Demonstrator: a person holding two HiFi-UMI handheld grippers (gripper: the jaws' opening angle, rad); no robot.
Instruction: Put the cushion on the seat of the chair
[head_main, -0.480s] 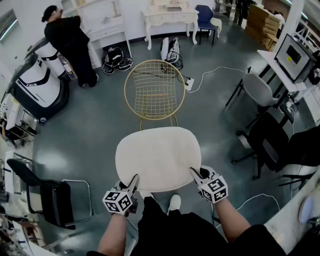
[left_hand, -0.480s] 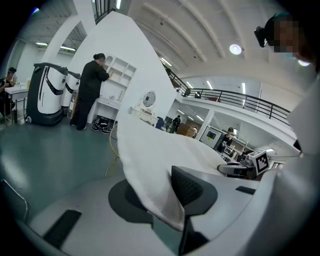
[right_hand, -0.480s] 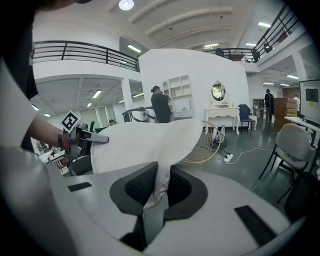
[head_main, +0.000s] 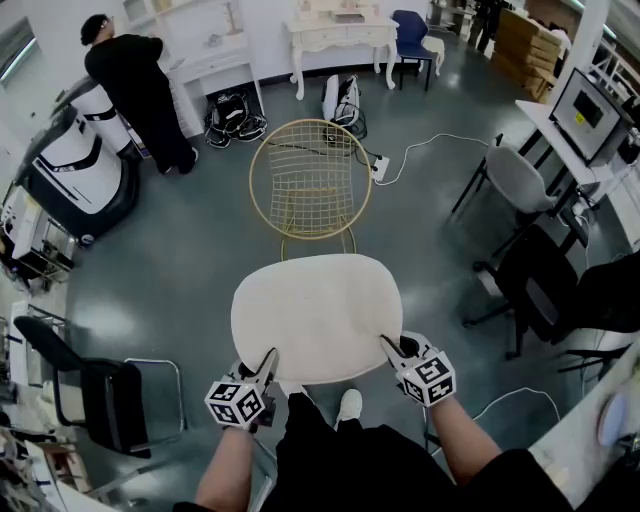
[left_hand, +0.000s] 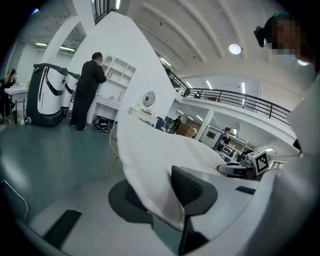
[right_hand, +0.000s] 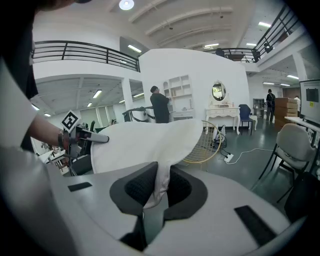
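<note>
Left jaws: your left gripper (left_hand: 161, 194) is closed on the cushion's (head_main: 316, 315) near left edge, with the fabric pinched between the pads.
Right jaws: your right gripper (right_hand: 157, 187) is clamped on the near right edge, a fold squeezed between its pads.
Cushion: it spans from one pair of jaws to the other and reaches ahead of them, held in the air and roughly flat.
Chair: the gold wire chair (head_main: 308, 180) stands ahead of the jaws, beyond the cushion's far edge, with its seat bare.
Step in hand: you are probably carrying the cushion forward to the seat.
Doing it well: move both grippers together and level so the cushion doesn't twist. Centre it over the seat, lower it, and release only once it rests there.
Risk: these edge pinches are shallow and could slip.
</note>
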